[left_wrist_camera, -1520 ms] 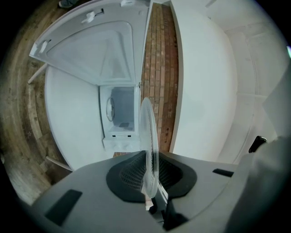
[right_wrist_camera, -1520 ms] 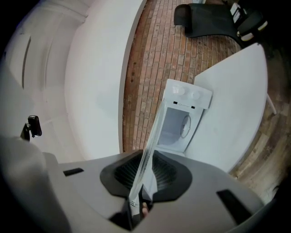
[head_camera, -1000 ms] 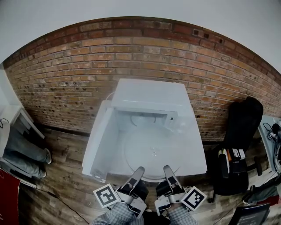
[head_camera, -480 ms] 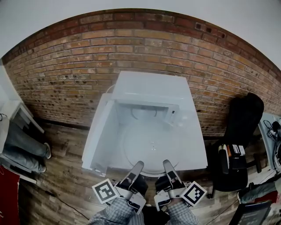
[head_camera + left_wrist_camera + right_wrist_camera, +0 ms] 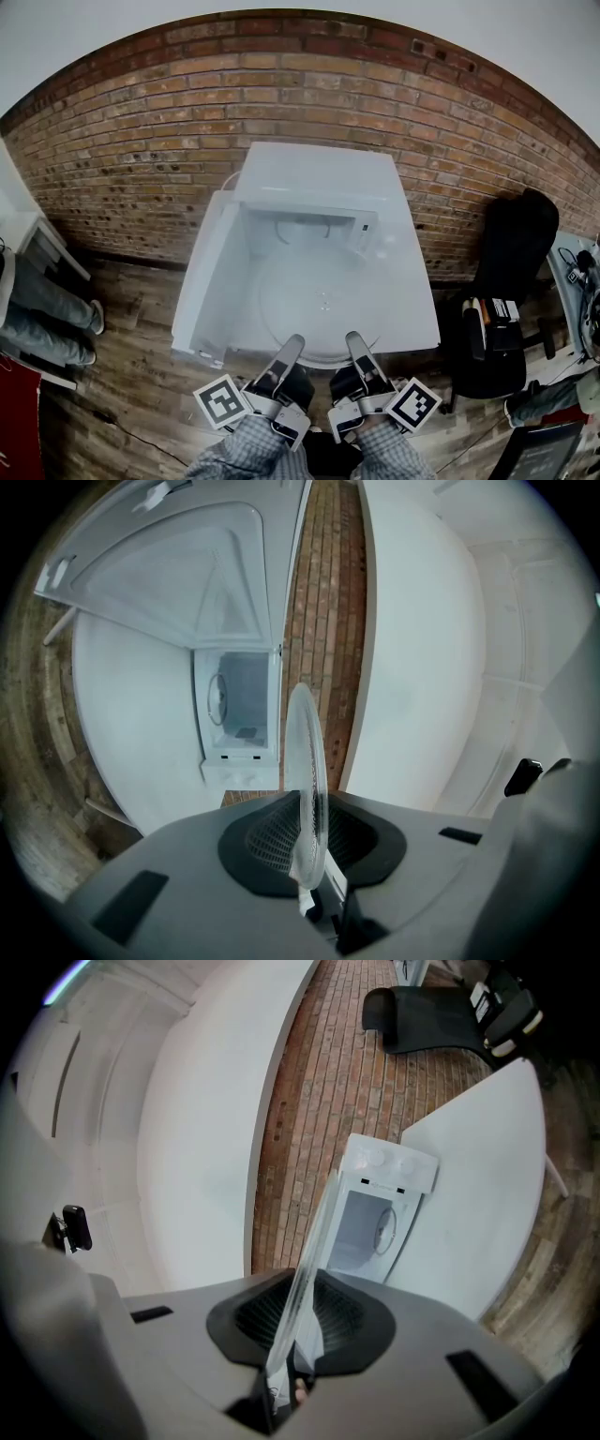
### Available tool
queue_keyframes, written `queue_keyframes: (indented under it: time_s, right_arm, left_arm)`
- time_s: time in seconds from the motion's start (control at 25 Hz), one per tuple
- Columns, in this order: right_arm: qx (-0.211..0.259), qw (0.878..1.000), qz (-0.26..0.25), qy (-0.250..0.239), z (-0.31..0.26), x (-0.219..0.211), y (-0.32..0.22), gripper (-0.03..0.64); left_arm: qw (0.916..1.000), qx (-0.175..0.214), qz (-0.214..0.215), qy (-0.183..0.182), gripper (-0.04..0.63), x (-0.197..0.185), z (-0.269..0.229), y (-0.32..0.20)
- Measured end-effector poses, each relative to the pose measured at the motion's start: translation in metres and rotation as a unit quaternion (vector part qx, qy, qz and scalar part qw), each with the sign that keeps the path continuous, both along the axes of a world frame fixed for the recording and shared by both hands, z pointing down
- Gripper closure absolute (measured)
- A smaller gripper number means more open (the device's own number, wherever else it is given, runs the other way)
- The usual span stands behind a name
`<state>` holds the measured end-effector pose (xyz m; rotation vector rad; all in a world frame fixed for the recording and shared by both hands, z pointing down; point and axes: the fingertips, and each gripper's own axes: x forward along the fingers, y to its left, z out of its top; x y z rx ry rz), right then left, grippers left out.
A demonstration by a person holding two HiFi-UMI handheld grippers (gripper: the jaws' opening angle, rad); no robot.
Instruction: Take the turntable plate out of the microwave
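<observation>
I hold two tools, and both are clamped on the one glass plate. My left tool pinches its near rim on the left, and my right tool pinches the near rim on the right, the two side by side with a gap between. In the left gripper view the plate stands edge-on between the dark pads of the left tool. In the right gripper view the plate runs the same way through the closed right tool.

The plate lies flat in front of the one microwave, outside its cavity and over the white tabletop. I cannot tell whether it touches the tabletop. The microwave's single door is swung wide open to the left.

Each tool carries one marker cube: two in all, left and right. One brick wall stands behind, one black chair at the right, and a person's two legs at the left on the wooden floor.
</observation>
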<state>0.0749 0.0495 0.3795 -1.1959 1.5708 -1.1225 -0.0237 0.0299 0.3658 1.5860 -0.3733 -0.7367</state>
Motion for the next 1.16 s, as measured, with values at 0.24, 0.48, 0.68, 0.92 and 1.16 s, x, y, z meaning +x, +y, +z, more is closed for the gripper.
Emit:
queue_keyframes:
  time_s: [0.24, 0.48, 0.68, 0.92, 1.16]
  right_arm:
    - [0.000, 1.000, 0.000, -0.001, -0.002, -0.002, 0.003, 0.555]
    - [-0.002, 1.000, 0.003, -0.003, -0.001, -0.003, 0.008, 0.555]
    - [-0.003, 1.000, 0.007, -0.002, 0.000, -0.002, 0.011, 0.555]
    - [-0.008, 1.000, 0.007, -0.003, 0.003, -0.002, 0.013, 0.555]
    - [-0.010, 1.000, 0.002, -0.002, 0.006, -0.005, 0.011, 0.555]
  left_arm:
    - [1.0000, -0.001, 0.001, 0.003, 0.548, -0.001, -0.001, 0.004]
    - [1.0000, -0.003, 0.003, 0.004, 0.548, -0.002, 0.000, 0.008]
    - [1.0000, -0.003, 0.007, 0.004, 0.548, -0.001, 0.001, 0.010]
    - [0.9999, -0.007, 0.006, 0.007, 0.548, -0.001, 0.003, 0.012]
    - [1.0000, -0.007, 0.003, 0.004, 0.546, -0.006, 0.005, 0.011]
